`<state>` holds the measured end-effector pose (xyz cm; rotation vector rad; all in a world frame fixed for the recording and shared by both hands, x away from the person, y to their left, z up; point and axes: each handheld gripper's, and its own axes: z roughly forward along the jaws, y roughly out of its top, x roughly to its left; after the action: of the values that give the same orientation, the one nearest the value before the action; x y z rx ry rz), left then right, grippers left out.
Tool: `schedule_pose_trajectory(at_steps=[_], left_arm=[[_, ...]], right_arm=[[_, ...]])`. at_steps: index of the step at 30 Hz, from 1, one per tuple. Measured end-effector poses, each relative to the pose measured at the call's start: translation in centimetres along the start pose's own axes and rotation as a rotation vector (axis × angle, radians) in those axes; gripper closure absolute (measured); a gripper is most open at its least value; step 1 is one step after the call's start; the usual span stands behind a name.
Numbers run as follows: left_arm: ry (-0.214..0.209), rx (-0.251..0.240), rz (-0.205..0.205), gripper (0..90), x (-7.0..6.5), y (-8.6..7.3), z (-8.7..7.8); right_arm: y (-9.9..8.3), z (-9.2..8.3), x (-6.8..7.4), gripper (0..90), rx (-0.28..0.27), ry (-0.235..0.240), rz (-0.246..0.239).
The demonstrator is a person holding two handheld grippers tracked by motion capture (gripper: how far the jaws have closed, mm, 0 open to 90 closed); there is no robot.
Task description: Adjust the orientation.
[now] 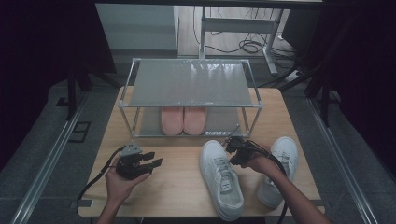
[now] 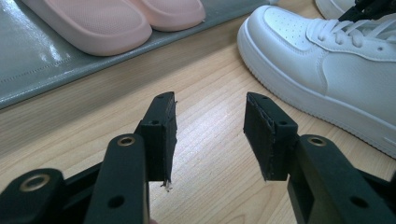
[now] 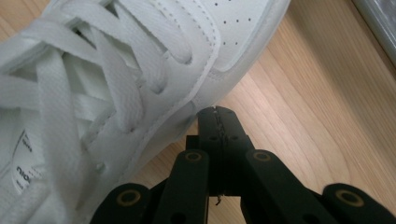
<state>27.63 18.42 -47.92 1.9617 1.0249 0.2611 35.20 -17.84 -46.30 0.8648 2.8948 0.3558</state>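
Nearest to us at the table's (image 1: 187, 186) front edge, we are holding both grippers low over the wood, and we are judging the work from the shoe rack (image 1: 189, 95) that stands at the far half of the table. Our left gripper (image 1: 150, 165) is hovering in front of the rack's left end, its jaws standing wide apart with nothing but bare wood between them, as the left gripper view shows (image 2: 210, 135). Our right gripper (image 1: 232, 148) is sitting in front of the rack's right end with its jaws pressed flat together and gripping nothing; in the right gripper view its tip (image 3: 218, 114) is lying just beside the sole of the left white sneaker (image 3: 116, 70), though we cannot tell whether it is touching.

That left white sneaker (image 1: 220, 177) is lying on the table in front of the rack, toe toward it, between our two hands. Its mate, the right white sneaker (image 1: 279, 168), is lying beyond our right forearm, off the rack's right corner and well apart from the shelf.

Farther off, the pink slippers (image 1: 183, 120) are sitting side by side on the rack's lower shelf, while the upper shelf is lying bare.

We are judging the slippers stowed and both sneakers yet to be lifted onto the rack; neither is being gripped, so most of the work is remaining.
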Motion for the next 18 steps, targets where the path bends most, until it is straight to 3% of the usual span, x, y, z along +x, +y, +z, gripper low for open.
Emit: schedule_pose_trajectory(at_steps=[5, 18], left_arm=[[0.003, -0.001, 0.001, 54.7, 0.05, 0.00, -0.06], [0.003, 0.003, 0.002, 54.8, 0.00, -0.03, 0.12]], right_arm=[[0.67, 0.07, 1.00, 90.0, -0.007, -0.004, -0.020], [0.92, 0.21, 1.26, 90.0, -0.042, -0.001, -0.029]])
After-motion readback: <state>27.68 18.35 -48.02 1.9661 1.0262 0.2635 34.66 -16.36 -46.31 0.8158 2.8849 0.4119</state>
